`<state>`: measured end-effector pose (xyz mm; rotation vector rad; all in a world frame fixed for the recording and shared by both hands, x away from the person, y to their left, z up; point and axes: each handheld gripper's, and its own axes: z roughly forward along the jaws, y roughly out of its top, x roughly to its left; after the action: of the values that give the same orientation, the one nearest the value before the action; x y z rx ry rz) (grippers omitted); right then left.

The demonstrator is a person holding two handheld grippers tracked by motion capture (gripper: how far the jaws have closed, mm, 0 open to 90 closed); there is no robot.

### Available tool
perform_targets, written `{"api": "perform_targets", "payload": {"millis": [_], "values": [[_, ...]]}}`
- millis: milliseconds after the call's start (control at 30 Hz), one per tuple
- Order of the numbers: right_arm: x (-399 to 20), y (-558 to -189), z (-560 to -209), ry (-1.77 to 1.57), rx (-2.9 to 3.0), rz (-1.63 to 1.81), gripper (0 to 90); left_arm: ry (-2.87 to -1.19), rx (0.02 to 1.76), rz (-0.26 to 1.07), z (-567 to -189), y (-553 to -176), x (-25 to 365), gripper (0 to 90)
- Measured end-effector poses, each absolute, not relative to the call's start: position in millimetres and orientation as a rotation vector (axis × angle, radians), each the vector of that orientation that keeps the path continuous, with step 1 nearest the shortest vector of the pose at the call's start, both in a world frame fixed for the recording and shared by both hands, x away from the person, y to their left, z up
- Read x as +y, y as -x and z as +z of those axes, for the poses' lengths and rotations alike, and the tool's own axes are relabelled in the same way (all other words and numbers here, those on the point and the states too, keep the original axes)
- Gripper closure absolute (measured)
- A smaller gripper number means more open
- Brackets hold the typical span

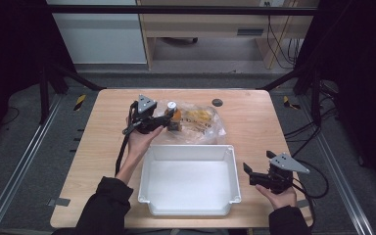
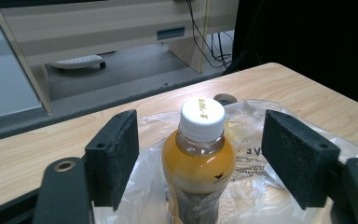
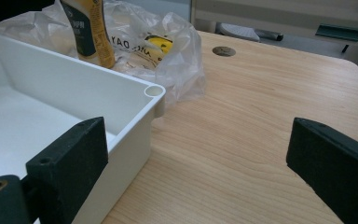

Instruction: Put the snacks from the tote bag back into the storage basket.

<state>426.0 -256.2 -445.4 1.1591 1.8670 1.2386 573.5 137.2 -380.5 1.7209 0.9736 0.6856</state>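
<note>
A bottle of orange drink (image 2: 199,161) with a white cap (image 2: 202,118) stands upright on a clear plastic bag (image 1: 200,125) at the back of the table. My left gripper (image 2: 200,161) is open, its two black jaws on either side of the bottle with a gap on each side. In the high view the left gripper (image 1: 162,122) sits just left of the bottle (image 1: 174,117). The right gripper (image 1: 257,169) is open beside the right wall of a white tray (image 1: 188,203), with nothing between its jaws. In the right gripper view the bottle (image 3: 88,32) stands beyond the tray (image 3: 74,79).
Yellow items (image 1: 199,116) lie inside the plastic bag (image 3: 158,42). A round dark cable hole (image 1: 217,102) is set in the table's far edge. Bare wood (image 3: 242,140) stretches right of the tray. Black frame posts and cables flank the table.
</note>
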Motion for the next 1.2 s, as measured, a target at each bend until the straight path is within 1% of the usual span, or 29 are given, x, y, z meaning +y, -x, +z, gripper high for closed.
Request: {"api": "perform_targets", "payload": {"millis": [533,667,833,867,1200], "values": [[-256,-426,-446,-1.156,1.873,1.235,5.6,-1.744,0.972,0.727,-393,-585,128,34.0],[-256,-427,-446,-1.154,1.874,1.233,5.6,-1.756,0.986,0.724,-395,-590,126,38.0],[-256,-427,-446,-1.155,1.874,1.234,5.6,-1.761,0.980,0.727,-395,-593,122,40.8],[-256,-426,-446,-1.156,1.871,1.236,5.6,-1.765,0.981,0.727,-395,-594,121,42.8],[-256,-426,-445,-1.158,1.869,1.240,5.6,-1.772,0.991,0.710,-403,-600,116,49.7]]}}
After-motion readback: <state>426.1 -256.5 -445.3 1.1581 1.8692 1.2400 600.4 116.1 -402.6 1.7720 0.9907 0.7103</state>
